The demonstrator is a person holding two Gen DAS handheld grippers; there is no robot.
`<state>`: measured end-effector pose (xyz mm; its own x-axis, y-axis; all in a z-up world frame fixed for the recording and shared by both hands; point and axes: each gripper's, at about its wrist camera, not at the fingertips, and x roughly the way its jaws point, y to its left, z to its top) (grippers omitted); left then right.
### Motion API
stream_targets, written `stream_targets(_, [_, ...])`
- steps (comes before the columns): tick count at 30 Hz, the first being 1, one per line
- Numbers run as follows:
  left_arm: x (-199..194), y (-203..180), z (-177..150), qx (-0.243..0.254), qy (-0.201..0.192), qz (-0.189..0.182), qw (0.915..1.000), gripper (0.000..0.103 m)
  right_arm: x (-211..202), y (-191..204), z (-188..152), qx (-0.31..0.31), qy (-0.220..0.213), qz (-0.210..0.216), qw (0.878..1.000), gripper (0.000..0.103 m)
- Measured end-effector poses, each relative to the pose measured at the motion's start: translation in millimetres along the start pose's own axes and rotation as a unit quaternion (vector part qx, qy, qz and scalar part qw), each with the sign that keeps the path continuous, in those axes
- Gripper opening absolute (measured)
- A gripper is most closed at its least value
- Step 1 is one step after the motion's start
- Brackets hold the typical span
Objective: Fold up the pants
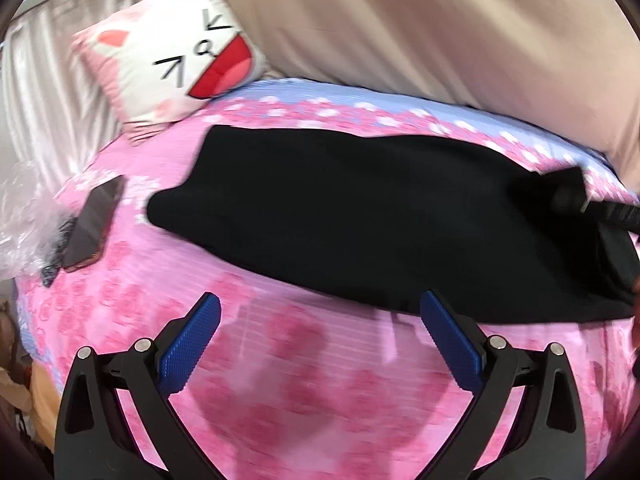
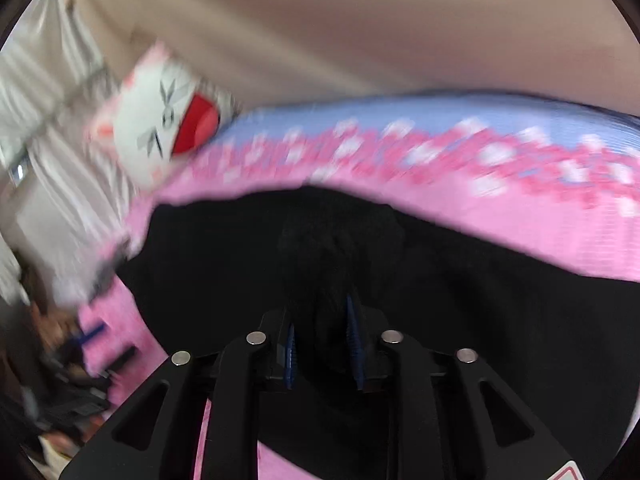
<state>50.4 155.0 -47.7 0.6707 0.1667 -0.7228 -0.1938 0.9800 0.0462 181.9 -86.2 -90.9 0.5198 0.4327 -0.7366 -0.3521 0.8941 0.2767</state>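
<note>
Black pants (image 1: 360, 216) lie in a long folded band across a pink flowered bedsheet (image 1: 280, 380). My left gripper (image 1: 320, 320) is open and empty, its blue pads just short of the pants' near edge. My right gripper (image 2: 322, 336) is shut on a bunched fold of the pants (image 2: 460, 300), with black cloth filling the gap between its blue pads. The right gripper also shows in the left wrist view (image 1: 576, 196), at the pants' right end. The right wrist view is motion-blurred.
A white and pink cat-face pillow (image 1: 176, 64) leans at the bed's far left corner. A dark phone (image 1: 94, 228) and crinkled clear plastic (image 1: 20, 224) lie at the left edge. Beige bedding (image 1: 440, 32) rises behind the bed.
</note>
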Motion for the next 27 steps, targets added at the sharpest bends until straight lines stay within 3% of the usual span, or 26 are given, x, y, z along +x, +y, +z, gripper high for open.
stream_targets(2, [6.2,17.0,3.6,-0.011,0.000,0.006,0.9999,0.098,20.3,16.2,-12.8,-0.029,0.014,-0.034,0.999,0.031])
stream_targets(4, [13.7,32.5,7.5,-0.029,0.005,0.005,0.9996,0.098,10.1,22.2,-21.4,-0.034,-0.005,-0.042,0.999,0.039])
stream_targets(6, [24.0,53.9,10.7,-0.065,0.013,-0.007,0.9978,0.098,-17.2,24.2,-29.2,-0.025,-0.041,-0.031,0.998,0.054])
stream_targets(8, [39.2,79.8,13.9,-0.120,0.028,-0.023,0.9921,0.098,-52.3,16.1,-42.0,-0.020,-0.083,-0.052,0.995,0.069])
stream_targets(11, [58.0,108.0,17.2,-0.187,0.038,-0.039,0.9807,0.098,-87.2,-0.4,-64.6,-0.018,-0.130,-0.126,0.983,0.070])
stream_targets(13, [67.8,115.9,20.7,-0.203,0.040,-0.039,0.9775,0.098,-107.6,-21.0,-83.2,0.003,-0.154,-0.179,0.972,0.070])
stream_targets(15, [80.6,119.3,27.3,-0.203,0.041,-0.031,0.9778,0.098,-121.2,-45.8,-100.6,0.037,-0.167,-0.230,0.958,0.070])
stream_targets(18, [95.4,115.1,40.0,-0.179,0.028,-0.005,0.9834,0.095,-131.1,-72.8,-115.9,0.084,-0.173,-0.244,0.950,0.070])
stream_targets(19, [98.1,112.6,43.3,-0.175,0.022,-0.003,0.9844,0.077,-133.7,-81.0,-119.5,0.101,-0.176,-0.236,0.950,0.070])
stream_targets(20, [99.6,109.7,47.1,-0.169,0.020,0.011,0.9854,0.066,-137.3,-87.5,-121.2,0.116,-0.184,-0.225,0.950,0.070])
stream_targets(21, [99.2,104.8,53.6,-0.159,0.011,0.024,0.9869,0.044,-140.5,-91.2,-121.7,0.126,-0.192,-0.220,0.948,0.070])
stream_targets(22, [98.5,102.7,58.6,-0.152,0.009,0.024,0.9881,0.031,-143.3,-95.5,-123.1,0.137,-0.203,-0.215,0.945,0.070])
stream_targets(24, [88.8,92.4,73.3,-0.134,-0.006,0.015,0.9909,0.017,-146.3,-102.1,-125.8,0.153,-0.211,-0.209,0.943,0.070])
stream_targets(27, [55.8,57.3,98.0,-0.085,-0.047,-0.006,0.9952,0.014,-150.5,-108.7,-132.0,0.176,-0.224,-0.194,0.939,0.070])
